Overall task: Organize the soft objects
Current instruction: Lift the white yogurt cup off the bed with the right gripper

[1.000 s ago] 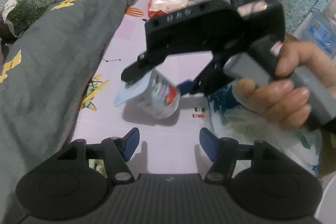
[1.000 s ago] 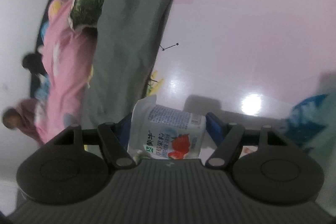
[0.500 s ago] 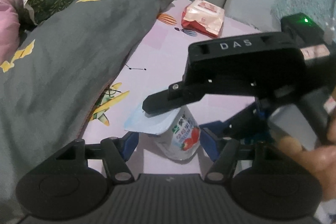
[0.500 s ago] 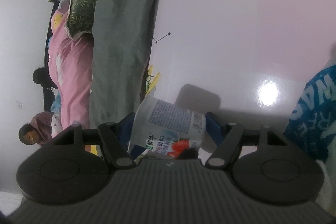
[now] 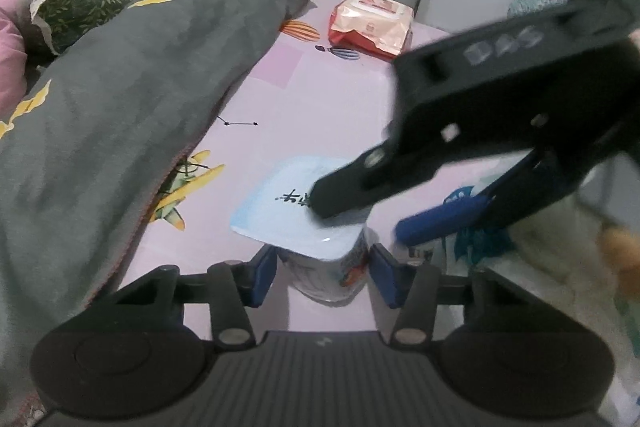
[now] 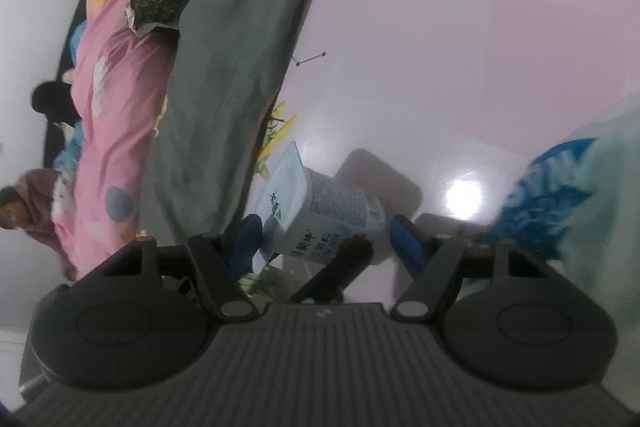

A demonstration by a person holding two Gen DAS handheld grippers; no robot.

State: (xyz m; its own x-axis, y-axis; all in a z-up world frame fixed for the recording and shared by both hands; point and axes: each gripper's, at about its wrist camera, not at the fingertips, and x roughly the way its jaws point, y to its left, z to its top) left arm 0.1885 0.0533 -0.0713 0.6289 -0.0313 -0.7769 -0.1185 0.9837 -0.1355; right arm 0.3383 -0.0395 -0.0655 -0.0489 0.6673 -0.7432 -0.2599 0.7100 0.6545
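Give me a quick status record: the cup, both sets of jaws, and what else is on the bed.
cup: yogurt cup, lid on, standing on the pink sheet
left gripper: jaws have just been closing, cup between them; contact unclear
right gripper: straddles the same cup, one finger over the lid; grip unclear
nearby: dark quilt beside the cup, wipes pack farther back

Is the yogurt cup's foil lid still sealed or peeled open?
Sealed, as far as shown: the yogurt cup stands upright and its pale blue foil lid lies flat across the whole top, no lifted corner visible. The lid's far side is partly hidden.
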